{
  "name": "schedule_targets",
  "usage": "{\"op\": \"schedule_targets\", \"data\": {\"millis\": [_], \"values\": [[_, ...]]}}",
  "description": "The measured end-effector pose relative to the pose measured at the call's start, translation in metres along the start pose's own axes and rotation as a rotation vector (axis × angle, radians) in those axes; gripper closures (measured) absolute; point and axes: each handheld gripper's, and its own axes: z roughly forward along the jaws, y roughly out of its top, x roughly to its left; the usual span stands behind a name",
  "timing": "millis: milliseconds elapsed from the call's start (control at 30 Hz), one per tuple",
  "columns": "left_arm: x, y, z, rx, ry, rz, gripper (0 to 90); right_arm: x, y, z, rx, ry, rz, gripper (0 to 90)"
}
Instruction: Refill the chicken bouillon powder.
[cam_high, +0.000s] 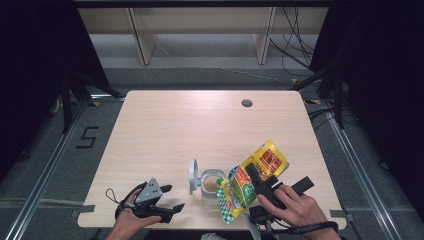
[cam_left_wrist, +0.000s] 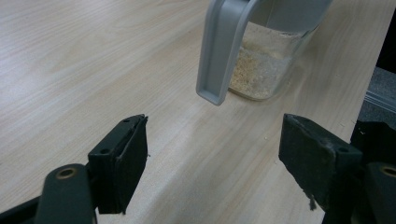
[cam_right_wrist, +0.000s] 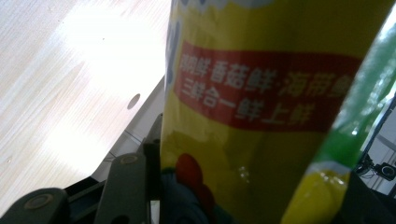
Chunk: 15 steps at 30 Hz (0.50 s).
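A clear jar (cam_high: 212, 183) holding pale granules stands near the table's front edge, its grey flip lid (cam_high: 193, 176) hanging open on its left side. In the left gripper view the jar (cam_left_wrist: 266, 65) and lid (cam_left_wrist: 223, 46) sit just beyond the jaws. My right gripper (cam_high: 254, 186) is shut on a yellow, green and red seasoning bag (cam_high: 252, 179), tilted with its lower end over the jar's mouth. The bag (cam_right_wrist: 261, 116) is pressed close to the camera in the right gripper view. My left gripper (cam_high: 169, 201) rests open on the table, left of the jar, with nothing between its jaws.
The light wooden table (cam_high: 200, 130) has a round cable hole (cam_high: 246, 103) at the far right. Shelving legs and cables stand on the floor behind. Dark frame rails run along both sides of the table.
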Motion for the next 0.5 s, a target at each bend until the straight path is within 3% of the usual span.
{"op": "schedule_targets", "data": {"millis": [133, 167, 500], "values": [[0.0014, 0.0002, -0.0005, 0.015, 0.008, 0.016, 23.5, 0.0012, -0.0001, 0.0, 0.004, -0.01, 0.0, 52.3], [0.0001, 0.0001, -0.0001, 0.0, 0.0, 0.0, 23.5, 0.0011, 0.0001, 0.0001, 0.004, -0.01, -0.001, 52.3], [0.0002, 0.0001, -0.0001, 0.0, 0.001, 0.0, 23.4, 0.0013, 0.0005, 0.0005, 0.0, -0.007, -0.007, 52.3]]}}
